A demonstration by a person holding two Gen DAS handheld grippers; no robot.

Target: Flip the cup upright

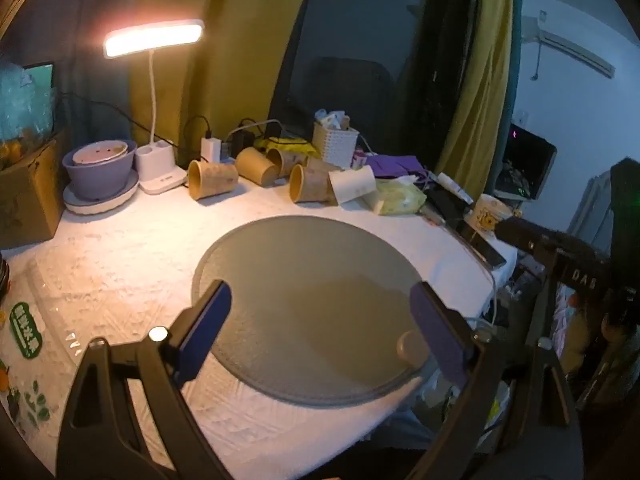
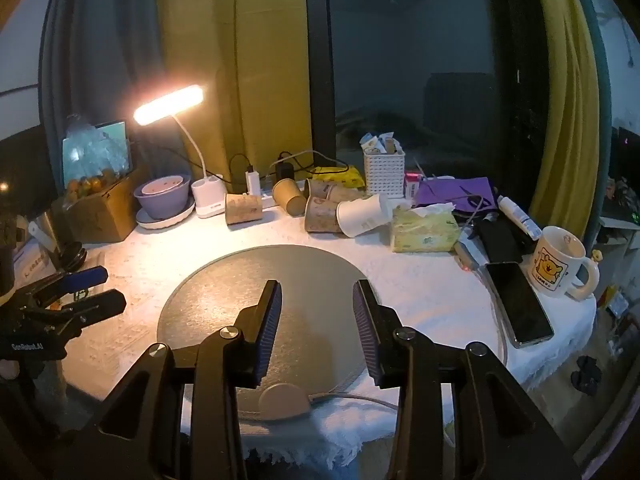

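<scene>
Several paper cups lie on their sides at the back of the table: a brown cup (image 1: 212,178) (image 2: 243,209) at the left, more brown cups (image 1: 310,189) (image 2: 323,216) in the middle, and a white cup (image 1: 354,185) (image 2: 362,212) at the right. My left gripper (image 1: 320,312) is open and empty above a round grey mat (image 1: 304,264); it also shows at the left edge of the right wrist view (image 2: 102,288). My right gripper (image 2: 317,322) is open and empty over the same mat (image 2: 248,276), well short of the cups.
A lit desk lamp (image 2: 170,110), a purple bowl (image 2: 162,196), a cardboard box (image 2: 100,212), a white basket (image 2: 384,170), a tissue pack (image 2: 424,230), a phone (image 2: 518,304) and a cartoon mug (image 2: 558,262) crowd the back and right of the white-clothed table.
</scene>
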